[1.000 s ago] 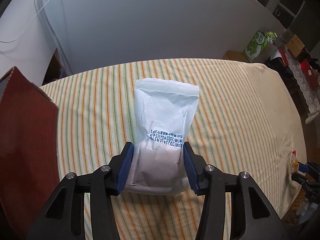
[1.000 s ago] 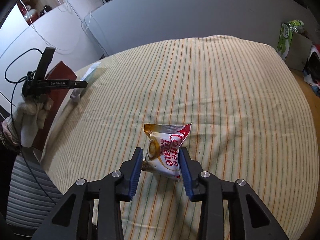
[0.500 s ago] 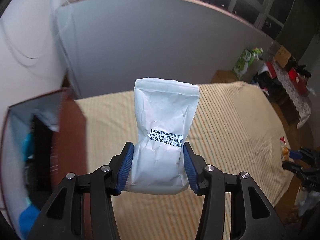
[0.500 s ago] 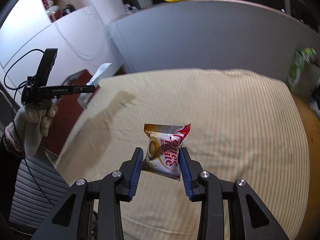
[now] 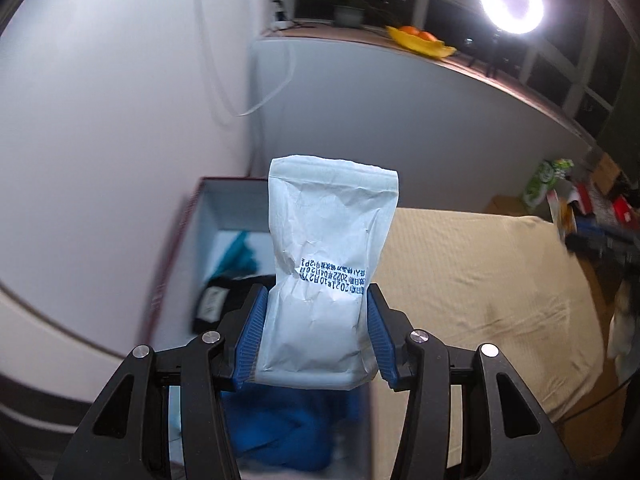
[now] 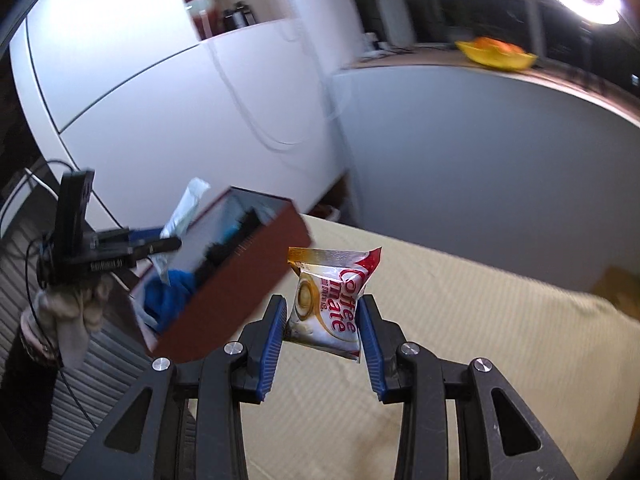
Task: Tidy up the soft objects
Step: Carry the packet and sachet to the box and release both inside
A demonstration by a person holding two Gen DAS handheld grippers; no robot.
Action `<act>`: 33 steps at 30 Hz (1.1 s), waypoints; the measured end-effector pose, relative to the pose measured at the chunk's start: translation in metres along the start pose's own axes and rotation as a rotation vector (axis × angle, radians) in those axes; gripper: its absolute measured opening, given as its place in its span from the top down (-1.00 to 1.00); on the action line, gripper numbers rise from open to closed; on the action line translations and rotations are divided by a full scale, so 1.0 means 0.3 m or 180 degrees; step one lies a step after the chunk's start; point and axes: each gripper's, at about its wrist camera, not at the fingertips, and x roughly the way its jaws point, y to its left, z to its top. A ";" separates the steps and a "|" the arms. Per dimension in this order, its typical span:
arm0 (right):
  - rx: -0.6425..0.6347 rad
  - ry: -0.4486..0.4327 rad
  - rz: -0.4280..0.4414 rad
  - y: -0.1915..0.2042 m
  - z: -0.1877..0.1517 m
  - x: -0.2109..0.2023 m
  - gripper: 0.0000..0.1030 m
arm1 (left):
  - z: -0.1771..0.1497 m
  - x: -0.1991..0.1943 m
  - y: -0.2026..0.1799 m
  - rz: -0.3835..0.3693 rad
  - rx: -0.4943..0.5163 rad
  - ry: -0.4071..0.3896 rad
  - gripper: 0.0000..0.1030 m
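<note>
The left tongs (image 5: 316, 332) are clamped on a white pouch (image 5: 328, 264), which stands up between the blue pads with its long axis running away from the hand; below and just beyond it lies the open red box (image 5: 192, 216), and in the left wrist view the box's white inside shows on the left of the pouch, with blue cloth (image 5: 280, 424) directly under the tongs; so the pouch looks to hang over the box's near part, apart from what is inside.

The right tongs (image 6: 320, 328) grip a Coffee-mate sachet (image 6: 332, 300), pinched at its sides and tilted a little; it hangs over the striped bed (image 6: 480, 340); from that hand the box (image 6: 236, 288) lies to the left and slightly ahead, its red wall between sachet and opening.

So the left hand (image 6: 64, 312), gloved, is the nearer one; I judge its pouch wants only a drop down, while the sachet has to travel left and clear the wall first; the risk is the two tongs crowding each other over one opening.
</note>
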 end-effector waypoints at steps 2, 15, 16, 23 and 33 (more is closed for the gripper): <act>-0.0080 0.0016 0.0088 0.046 0.062 0.062 0.35 | -0.023 -0.013 0.021 0.0097 -0.0009 -0.0018 0.07; -0.0254 0.0326 0.0419 0.267 0.276 0.522 0.35 | -0.050 0.038 0.089 0.0296 -0.0126 -0.0024 0.07; -0.0260 0.0342 0.0416 0.271 0.279 0.541 0.35 | -0.049 0.046 0.088 0.0304 -0.0127 -0.0014 0.07; -0.0273 0.0407 0.0326 0.269 0.296 0.636 0.29 | -0.030 0.087 0.078 0.0407 -0.0083 0.0022 -0.01; -0.0216 0.0338 0.0290 0.256 0.317 0.620 -0.29 | -0.035 0.097 0.106 0.0468 -0.0183 0.0008 -0.32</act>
